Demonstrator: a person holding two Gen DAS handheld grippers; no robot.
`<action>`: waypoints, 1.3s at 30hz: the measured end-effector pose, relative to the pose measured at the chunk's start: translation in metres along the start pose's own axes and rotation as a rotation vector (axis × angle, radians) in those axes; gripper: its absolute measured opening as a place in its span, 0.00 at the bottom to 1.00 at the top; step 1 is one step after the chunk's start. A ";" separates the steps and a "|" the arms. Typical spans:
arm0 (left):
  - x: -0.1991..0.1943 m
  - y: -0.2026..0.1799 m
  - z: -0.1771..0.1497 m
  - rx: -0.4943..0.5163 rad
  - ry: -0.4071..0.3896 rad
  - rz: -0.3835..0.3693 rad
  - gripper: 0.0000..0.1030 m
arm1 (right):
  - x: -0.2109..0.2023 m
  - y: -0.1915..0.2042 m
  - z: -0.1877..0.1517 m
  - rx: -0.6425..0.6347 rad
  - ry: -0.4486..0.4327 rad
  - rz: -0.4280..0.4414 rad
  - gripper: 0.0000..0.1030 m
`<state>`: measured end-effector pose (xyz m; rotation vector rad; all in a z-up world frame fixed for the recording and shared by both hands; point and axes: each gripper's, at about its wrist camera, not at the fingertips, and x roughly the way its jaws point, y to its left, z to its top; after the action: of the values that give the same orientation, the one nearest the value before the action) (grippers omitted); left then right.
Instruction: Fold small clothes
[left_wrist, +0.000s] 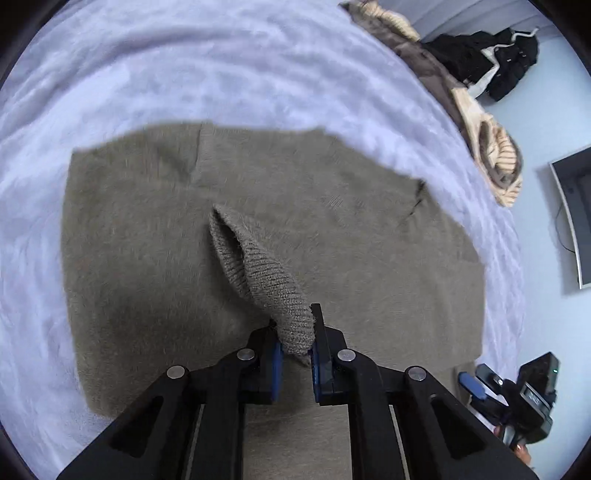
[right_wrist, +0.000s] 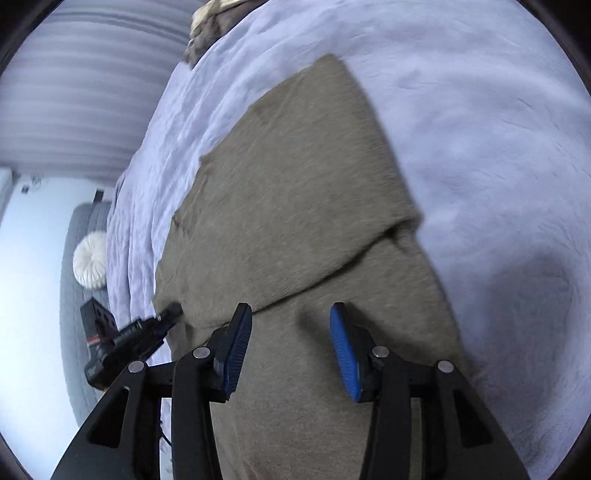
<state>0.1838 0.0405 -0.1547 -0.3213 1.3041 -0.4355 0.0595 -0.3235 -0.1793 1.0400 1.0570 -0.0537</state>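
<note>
A fuzzy olive-grey sweater (left_wrist: 332, 240) lies spread on a pale lavender bedspread (left_wrist: 184, 66). My left gripper (left_wrist: 296, 341) is shut on the sweater's ribbed cuff (left_wrist: 266, 273) and holds it lifted above the body of the garment. In the right wrist view the same sweater (right_wrist: 295, 192) lies with a folded layer crossing it diagonally. My right gripper (right_wrist: 291, 314) is open and empty, hovering just above the sweater's near part. The left gripper also shows in the right wrist view (right_wrist: 147, 328) at the sweater's left edge.
A pile of brown, cream-striped and black clothes (left_wrist: 480, 122) lies at the bed's far right edge. A monitor (left_wrist: 572, 214) stands beyond the bed. A grey seat with a round white cushion (right_wrist: 90, 258) sits left of the bed. The bedspread (right_wrist: 480, 110) extends to the right.
</note>
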 end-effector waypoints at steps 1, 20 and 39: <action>-0.010 -0.003 0.001 0.015 -0.033 -0.004 0.13 | -0.001 -0.009 0.003 0.056 -0.025 0.026 0.46; -0.007 0.021 -0.041 0.043 -0.024 0.180 0.60 | -0.011 -0.027 0.041 -0.107 -0.055 -0.142 0.05; -0.030 0.092 -0.032 -0.064 0.000 0.149 0.22 | -0.013 -0.032 0.062 -0.045 0.016 -0.079 0.15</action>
<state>0.1583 0.1361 -0.1799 -0.2752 1.3342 -0.2678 0.0797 -0.3917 -0.1863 0.9590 1.1089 -0.0848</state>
